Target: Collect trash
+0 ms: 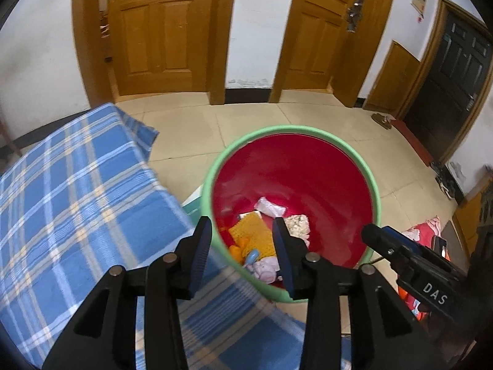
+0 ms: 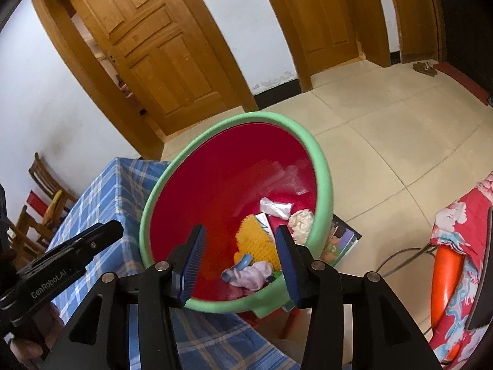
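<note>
**Both jaws open above the bin**

You hold the left gripper [image 1: 243, 231] over the near rim of the bin [image 1: 374, 185], its jaws open and gripping nothing. Your right gripper [image 2: 240, 240] hangs over the same bin, jaws also open and empty. Under your left side lies the worktop with the blue checked cloth [image 1: 77, 191], touching the bin. Deep in the red bin lie the trash pieces: a yellow cloth [image 2: 257, 242], a pink rag [image 2: 249, 276], a white wrapper [image 2: 275, 207]. Beyond it is the tiled floor [image 2: 385, 129], then the wooden doors [image 1: 160, 30].
</note>
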### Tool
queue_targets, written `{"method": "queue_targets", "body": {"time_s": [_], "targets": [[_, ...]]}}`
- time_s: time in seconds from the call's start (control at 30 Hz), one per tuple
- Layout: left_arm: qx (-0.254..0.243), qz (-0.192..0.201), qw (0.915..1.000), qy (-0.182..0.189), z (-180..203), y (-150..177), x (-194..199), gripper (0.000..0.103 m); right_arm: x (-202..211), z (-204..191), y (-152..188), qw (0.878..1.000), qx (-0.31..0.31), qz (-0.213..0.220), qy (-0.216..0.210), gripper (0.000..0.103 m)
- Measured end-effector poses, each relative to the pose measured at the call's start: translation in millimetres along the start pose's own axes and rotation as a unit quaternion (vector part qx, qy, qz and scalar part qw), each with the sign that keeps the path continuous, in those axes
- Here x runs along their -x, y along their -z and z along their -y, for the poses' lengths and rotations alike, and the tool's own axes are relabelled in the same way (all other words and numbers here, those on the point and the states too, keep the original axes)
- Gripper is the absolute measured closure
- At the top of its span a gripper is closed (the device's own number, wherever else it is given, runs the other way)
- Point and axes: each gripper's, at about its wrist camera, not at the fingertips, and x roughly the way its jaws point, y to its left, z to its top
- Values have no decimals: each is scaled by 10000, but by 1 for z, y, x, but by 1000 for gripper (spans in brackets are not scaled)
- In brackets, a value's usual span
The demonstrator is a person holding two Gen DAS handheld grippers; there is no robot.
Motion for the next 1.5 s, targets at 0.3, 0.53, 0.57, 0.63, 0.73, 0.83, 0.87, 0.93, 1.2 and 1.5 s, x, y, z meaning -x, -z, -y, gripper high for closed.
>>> {"method": "queue_targets", "body": {"time_s": [0.3,0.53,0.57,0.63,0.73,0.83,0.87,0.93,1.2,1.5], "targets": [[334,233,9987,-315,-28,10,42,54,22,-34,7,9993,280,131,-220,44],[461,503,9959,-596,-47,22,80,48,37,-62,22,9981,463,114,-399,38],[491,535,9954,-628,-49,23,85,45,40,-67,25,9978,512,124,-400,38],[541,602,9941,-715,-55,26,94,40,45,-75,28,9972,597,149,-415,31],[566,718,9915,-928,-63,33,110,39,53,-89,34,9961,712,217,-466,27],[680,774,9874,-1203,-73,40,125,31,62,-103,39,9942,886,263,-542,27],[707,794,9864,-1252,-76,41,129,31,64,-107,41,9937,932,275,-559,27],[786,844,9839,-1368,-82,47,137,30,69,-115,45,9923,1032,313,-605,27],[1174,980,9746,-1636,-105,69,170,22,87,-138,61,9878,1323,373,-733,25],[1402,1216,9657,-1817,-117,90,202,22,109,-152,74,9845,1506,460,-775,25]]}}
